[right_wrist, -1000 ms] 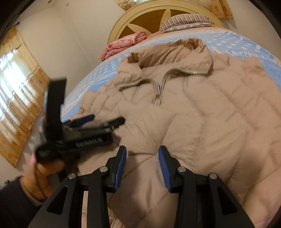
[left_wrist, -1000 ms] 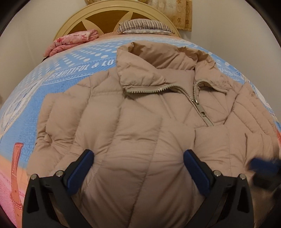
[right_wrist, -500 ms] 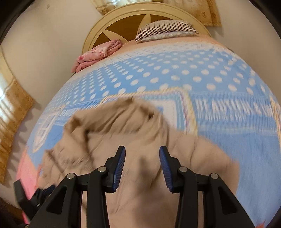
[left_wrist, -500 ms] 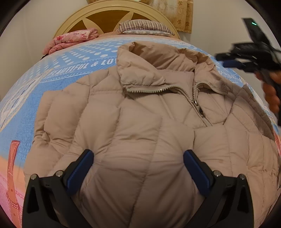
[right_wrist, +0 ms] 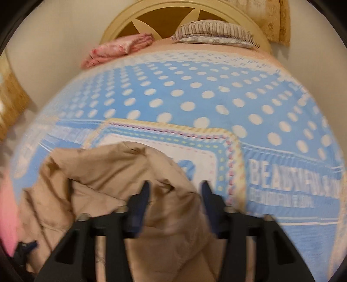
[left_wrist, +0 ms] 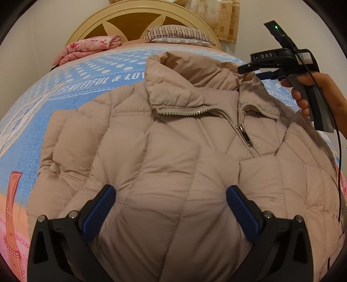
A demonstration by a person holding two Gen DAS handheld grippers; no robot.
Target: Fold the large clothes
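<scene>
A beige quilted puffer jacket point(left_wrist: 173, 141) lies front up on the bed, zipper partly open, collar toward the headboard. My left gripper point(left_wrist: 171, 201) is wide open and empty above the jacket's lower front. My right gripper point(right_wrist: 175, 195) is open and empty over the jacket's collar and right shoulder point(right_wrist: 130, 173). In the left wrist view the right gripper point(left_wrist: 258, 71) hovers by the collar at the upper right, held by a hand.
The bed has a blue polka-dot cover point(right_wrist: 195, 97) with white lettering. A folded pink floral blanket point(left_wrist: 86, 46) and a striped pillow point(left_wrist: 177, 34) lie by the round cream headboard point(left_wrist: 138, 17). Curtains hang at the back right point(left_wrist: 219, 19).
My right gripper has swung from the jacket's lower front up to the collar at the right shoulder and its jaws have widened a little. My left gripper has stayed in place, open.
</scene>
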